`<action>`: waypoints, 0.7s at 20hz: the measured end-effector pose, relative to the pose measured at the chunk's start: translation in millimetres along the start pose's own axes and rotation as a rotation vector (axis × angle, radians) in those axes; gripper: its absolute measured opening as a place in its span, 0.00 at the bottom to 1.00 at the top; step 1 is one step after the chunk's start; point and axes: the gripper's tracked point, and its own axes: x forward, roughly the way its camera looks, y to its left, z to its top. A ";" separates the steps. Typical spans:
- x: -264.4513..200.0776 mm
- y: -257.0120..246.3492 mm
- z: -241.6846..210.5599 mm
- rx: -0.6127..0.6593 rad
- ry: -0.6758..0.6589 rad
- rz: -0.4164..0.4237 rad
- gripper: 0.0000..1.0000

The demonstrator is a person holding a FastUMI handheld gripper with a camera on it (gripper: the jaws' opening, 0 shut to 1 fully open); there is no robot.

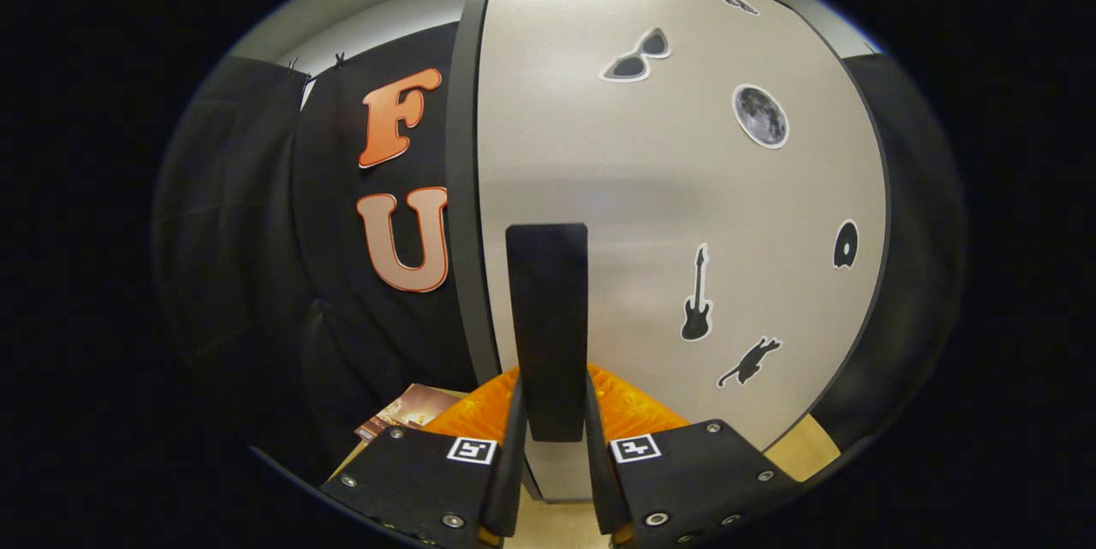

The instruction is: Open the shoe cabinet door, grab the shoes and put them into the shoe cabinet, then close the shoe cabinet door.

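- The hand-held gripper (552, 438) has its two fingers drawn in on either side of a dark vertical door handle (548, 326); both fingers look to be pressing its lower end, so it is pinching the handle.
- The handle is a flat, upright bar standing off the pale face of the shoe cabinet door (599, 189), near the door's left edge. It rises from between the fingers and ends about halfway up the door.
- By my judgement the handle is rigid and smooth-sided; a grip low on the bar, as here, could slip along it, so a squarer hold nearer its middle would be safer. The door itself looks like a stiff, light panel that should swing on hinges at the far side without much force.
- The door looks closed or nearly so; I cannot tell whether it has begun to open.
- Decorative stickers dot the door: a guitar (697, 296), a cat (750, 362), a moon (760, 116) and sunglasses (638, 57).
- Below and beside the fingers a strip of light wooden surface (805, 450) shows, with a brownish printed card (402, 412) to the left.
- Beyond the door's left edge hangs the booth's black cloth wall (257, 232).
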 end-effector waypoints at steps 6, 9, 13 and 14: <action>-10.2 0.6 -2.1 0.018 0.033 0.023 0.20; -22.4 -2.4 -4.3 -0.002 0.022 0.037 0.20; -46.2 -7.7 0.2 -0.001 0.038 0.087 0.20; -50.3 -10.4 -0.7 -0.003 0.035 0.090 0.20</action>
